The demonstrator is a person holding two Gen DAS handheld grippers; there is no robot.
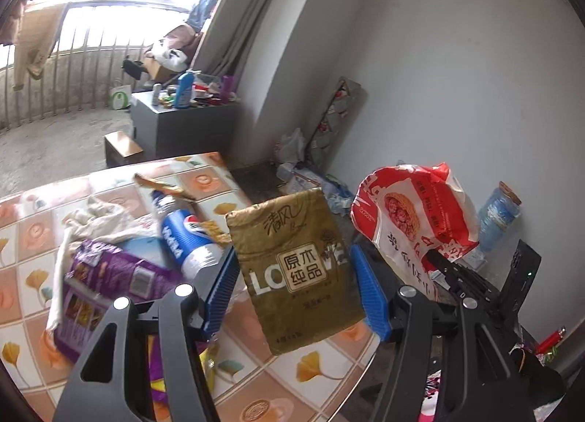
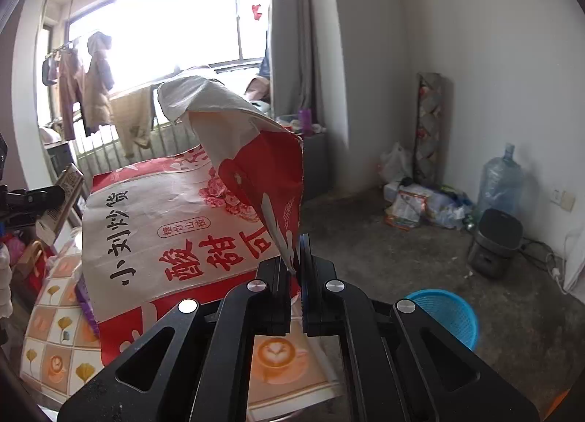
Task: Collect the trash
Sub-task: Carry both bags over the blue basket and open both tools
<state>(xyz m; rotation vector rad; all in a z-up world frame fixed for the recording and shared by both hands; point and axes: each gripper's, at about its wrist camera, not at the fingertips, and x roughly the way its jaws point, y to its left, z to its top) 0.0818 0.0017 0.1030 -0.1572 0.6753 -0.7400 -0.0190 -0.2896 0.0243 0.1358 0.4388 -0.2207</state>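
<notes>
**Two wrappers lifted above the tabletop**

Left gripper (image 1: 294, 275): jaws pinching a flat, gold tissue pack (image 1: 292, 268). Right gripper (image 2: 295, 264): jaws pressed together on a crumpled red-and-white paper bag (image 2: 175, 224). Blue mesh basket (image 2: 451, 314) stands on the concrete floor (image 2: 384, 250); contents unseen.

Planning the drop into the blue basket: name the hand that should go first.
Right, probably. The right gripper is shut on the red paper bag, with the blue basket just beside it; the left gripper holds the gold tissue pack over the table.
</notes>
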